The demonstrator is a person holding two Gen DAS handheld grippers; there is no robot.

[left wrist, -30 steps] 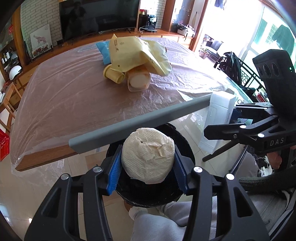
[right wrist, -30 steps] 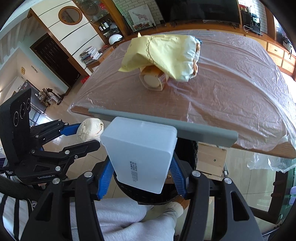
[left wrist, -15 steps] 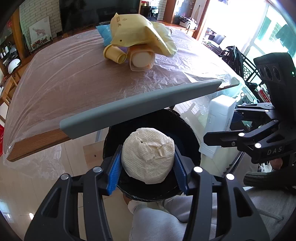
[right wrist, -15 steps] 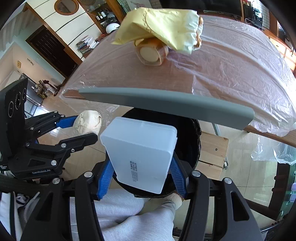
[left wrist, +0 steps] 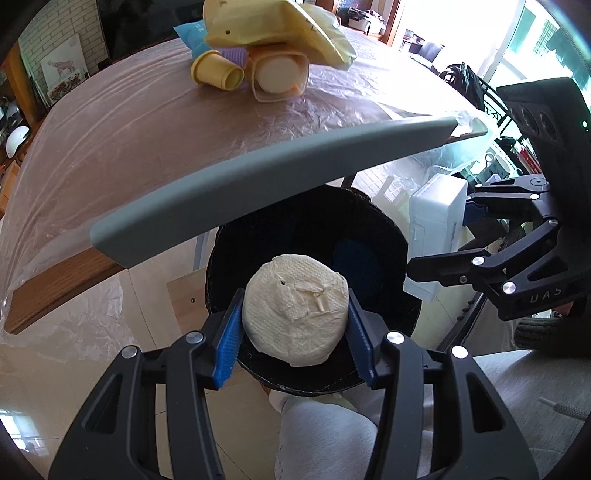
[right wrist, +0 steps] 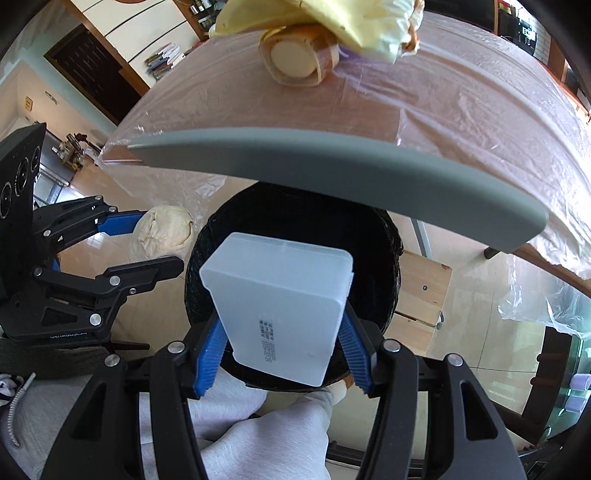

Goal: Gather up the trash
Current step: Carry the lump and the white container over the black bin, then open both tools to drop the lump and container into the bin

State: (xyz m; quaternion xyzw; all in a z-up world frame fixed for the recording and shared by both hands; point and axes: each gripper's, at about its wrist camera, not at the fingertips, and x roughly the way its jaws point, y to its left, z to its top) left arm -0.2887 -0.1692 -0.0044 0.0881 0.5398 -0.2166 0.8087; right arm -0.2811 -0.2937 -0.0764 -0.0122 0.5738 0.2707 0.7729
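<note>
My left gripper (left wrist: 295,325) is shut on a crumpled white paper ball (left wrist: 295,310) and holds it over the near rim of a black round bin (left wrist: 314,229) on the floor. My right gripper (right wrist: 280,336) is shut on a white plastic box (right wrist: 280,302) and holds it over the same bin (right wrist: 295,221). The box also shows in the left wrist view (left wrist: 436,225), and the paper ball in the right wrist view (right wrist: 166,232). More trash lies on the table: a yellow bag (left wrist: 277,29), a yellow cup (left wrist: 216,70) and a clear cup (left wrist: 279,74).
The wooden table (left wrist: 110,147) is covered in plastic film. A grey chair back (left wrist: 258,177) arches between the table edge and the bin. My legs in grey trousers (right wrist: 258,435) are below the bin. A wooden stool (right wrist: 424,291) stands under the table.
Both grippers have dropped lower and come further over the bin, so more of its dark inside shows. The table and its trash have slid toward the top of both views.
</note>
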